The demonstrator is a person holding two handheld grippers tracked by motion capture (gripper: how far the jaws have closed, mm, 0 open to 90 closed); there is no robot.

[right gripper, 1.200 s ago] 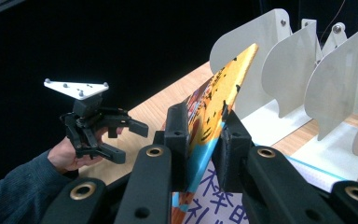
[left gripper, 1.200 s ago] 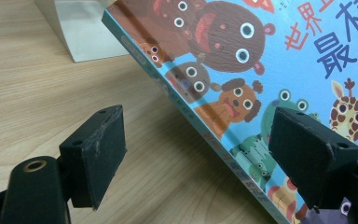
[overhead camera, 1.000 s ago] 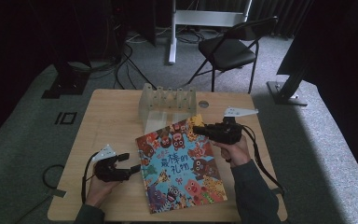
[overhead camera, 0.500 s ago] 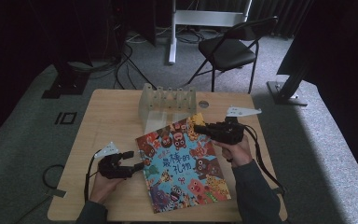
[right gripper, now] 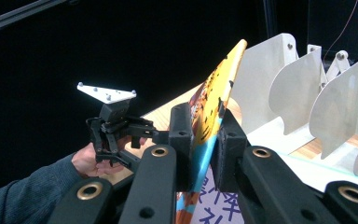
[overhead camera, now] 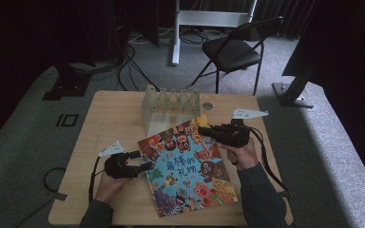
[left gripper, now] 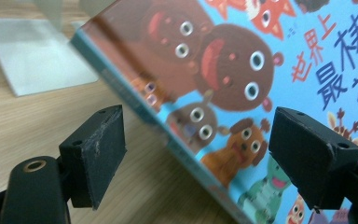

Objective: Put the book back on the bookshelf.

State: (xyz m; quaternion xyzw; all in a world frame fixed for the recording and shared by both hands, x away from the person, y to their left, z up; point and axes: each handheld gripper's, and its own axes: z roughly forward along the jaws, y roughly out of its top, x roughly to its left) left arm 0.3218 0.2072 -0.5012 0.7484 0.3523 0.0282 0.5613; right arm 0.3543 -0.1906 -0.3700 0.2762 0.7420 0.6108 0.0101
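A picture book (overhead camera: 190, 164) with a blue cover full of cartoon animals lies slantwise at the table's middle, its far corner raised. My right gripper (overhead camera: 203, 131) is shut on the book's far right edge; in the right gripper view the jaws pinch the thin edge of the book (right gripper: 216, 84). My left gripper (overhead camera: 145, 160) is open at the book's left edge. In the left gripper view the book (left gripper: 242, 70) slants up between the spread jaws, its spine edge above the wood. The left gripper (right gripper: 116, 128) also appears beyond the book.
A white divider rack (overhead camera: 171, 102) stands at the table's back, just behind the book; its fins (right gripper: 303, 88) rise close on the right of the held edge and its base plate (left gripper: 32, 51) lies on the wooden table (overhead camera: 104, 118). A black folding chair (overhead camera: 235, 47) stands beyond.
My left gripper has moved slightly right and forward, up to the book's left edge. The right gripper has kept hold and raised the far corner a little.
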